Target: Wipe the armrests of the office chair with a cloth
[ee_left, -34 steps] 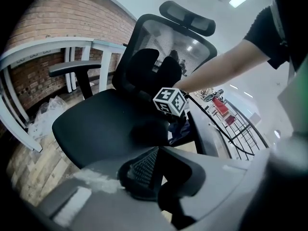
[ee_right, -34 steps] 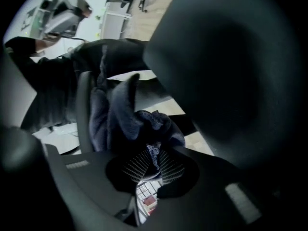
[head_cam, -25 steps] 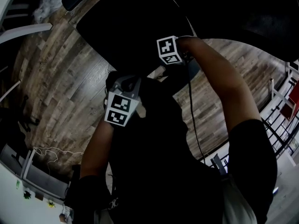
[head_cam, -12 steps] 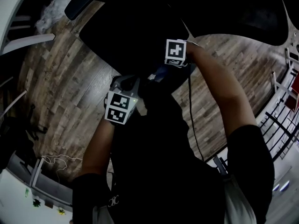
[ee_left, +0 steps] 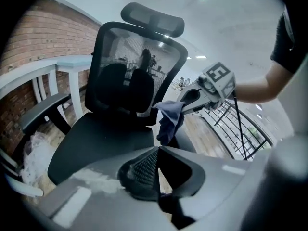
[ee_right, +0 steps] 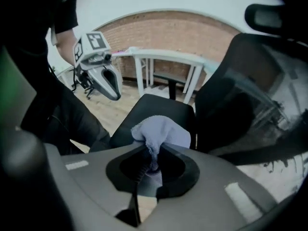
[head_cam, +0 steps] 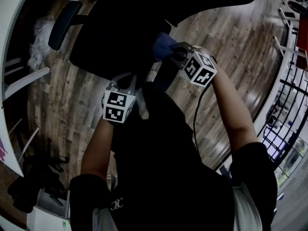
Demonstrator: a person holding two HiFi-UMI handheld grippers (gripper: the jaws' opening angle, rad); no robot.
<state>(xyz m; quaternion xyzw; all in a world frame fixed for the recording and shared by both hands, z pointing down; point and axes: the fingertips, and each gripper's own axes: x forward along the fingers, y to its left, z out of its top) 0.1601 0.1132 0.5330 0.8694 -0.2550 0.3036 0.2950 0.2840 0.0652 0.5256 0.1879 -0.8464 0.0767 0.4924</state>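
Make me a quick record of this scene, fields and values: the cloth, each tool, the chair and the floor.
cloth: blue, bunched, hanging in the air near the seat
right tool: shut on the cloth
left tool: shut, nothing between its jaws
office chair: black, mesh backrest, headrest on top, seat facing the person
armrest: on the chair's far side, away from both tools and the cloth
floor: wood planks

Overhead head view; tool views (close) face chair (ee_left: 106, 138).
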